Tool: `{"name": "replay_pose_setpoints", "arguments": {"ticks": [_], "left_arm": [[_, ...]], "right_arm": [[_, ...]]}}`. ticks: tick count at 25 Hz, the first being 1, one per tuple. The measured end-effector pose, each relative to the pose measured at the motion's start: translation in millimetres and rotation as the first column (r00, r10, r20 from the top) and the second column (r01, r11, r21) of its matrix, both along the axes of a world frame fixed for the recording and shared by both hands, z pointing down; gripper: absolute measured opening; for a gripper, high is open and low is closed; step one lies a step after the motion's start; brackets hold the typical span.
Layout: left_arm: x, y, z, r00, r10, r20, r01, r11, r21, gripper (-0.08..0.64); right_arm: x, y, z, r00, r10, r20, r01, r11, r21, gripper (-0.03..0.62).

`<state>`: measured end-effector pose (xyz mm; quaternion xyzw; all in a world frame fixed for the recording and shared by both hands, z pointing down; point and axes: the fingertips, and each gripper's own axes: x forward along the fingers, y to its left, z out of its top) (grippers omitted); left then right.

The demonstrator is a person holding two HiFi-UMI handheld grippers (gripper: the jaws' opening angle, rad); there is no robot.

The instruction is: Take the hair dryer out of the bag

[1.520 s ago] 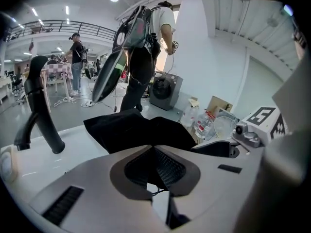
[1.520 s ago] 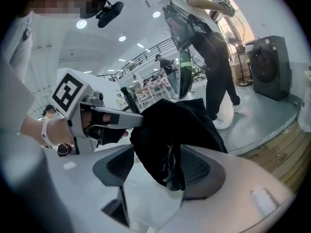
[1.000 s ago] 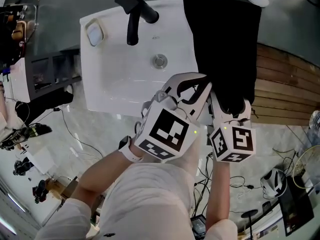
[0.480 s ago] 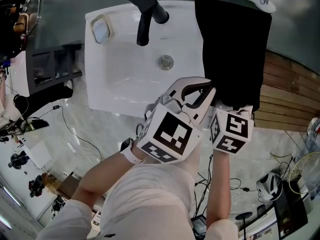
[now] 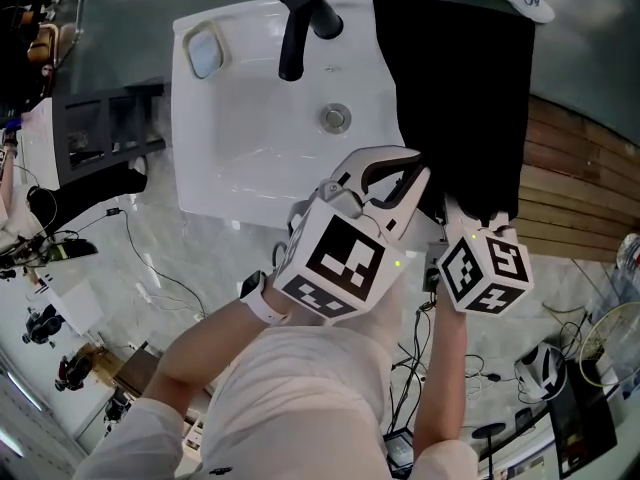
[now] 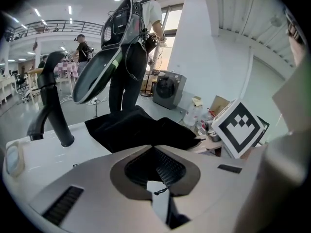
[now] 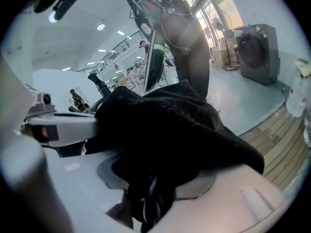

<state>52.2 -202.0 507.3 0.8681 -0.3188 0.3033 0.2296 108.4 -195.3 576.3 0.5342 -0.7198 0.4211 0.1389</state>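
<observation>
A black cloth bag (image 5: 460,88) lies on the right side of the white sink top (image 5: 250,118); the hair dryer is hidden. My left gripper (image 5: 395,173) hovers at the bag's near left corner, shut with nothing between its fingers. In the left gripper view its jaws (image 6: 158,178) are closed, and the bag (image 6: 141,127) lies just ahead. My right gripper (image 5: 470,213) is at the bag's near edge. In the right gripper view, bunched bag fabric (image 7: 165,125) and a dark cord fill the gap of that gripper (image 7: 150,198); its jaws are closing on them.
A black faucet (image 5: 300,18) stands at the back of the basin with a drain (image 5: 336,116) below it and a soap dish (image 5: 203,53) at the back left. Wooden planks (image 5: 580,188) lie right of the sink. Cables cross the marble floor (image 5: 180,268).
The right gripper has rolled and slid slightly down-right at the bag's near edge. The left gripper has kept its place.
</observation>
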Motion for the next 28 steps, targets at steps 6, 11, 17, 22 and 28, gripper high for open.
{"name": "replay_pose_setpoints", "arguments": {"ticks": [6, 11, 17, 22, 28], "left_arm": [[3, 6, 1, 1.0, 0.004, 0.013, -0.004, 1.0, 0.01, 0.015], [1, 11, -1, 0.999, 0.003, 0.033, -0.004, 1.0, 0.03, 0.016], [-1, 13, -2, 0.999, -0.006, 0.044, 0.004, 0.999, 0.047, 0.017], [-3, 20, -2, 0.999, -0.019, 0.048, 0.017, 0.998, 0.053, 0.017], [-8, 26, -5, 0.998, -0.009, 0.064, 0.005, 0.998, 0.062, 0.017]], "right_arm": [[3, 12, -9, 0.97, 0.102, 0.222, -0.093, 0.994, -0.051, 0.204], [5, 24, -17, 0.952, 0.147, 0.27, -0.13, 0.988, -0.08, 0.204], [10, 50, -24, 0.966, 0.147, 0.21, -0.126, 0.986, -0.112, 0.202], [15, 78, -30, 0.975, 0.132, 0.18, -0.11, 0.985, -0.13, 0.201], [20, 113, -36, 0.969, 0.135, 0.209, -0.1, 0.98, -0.17, 0.199]]}}
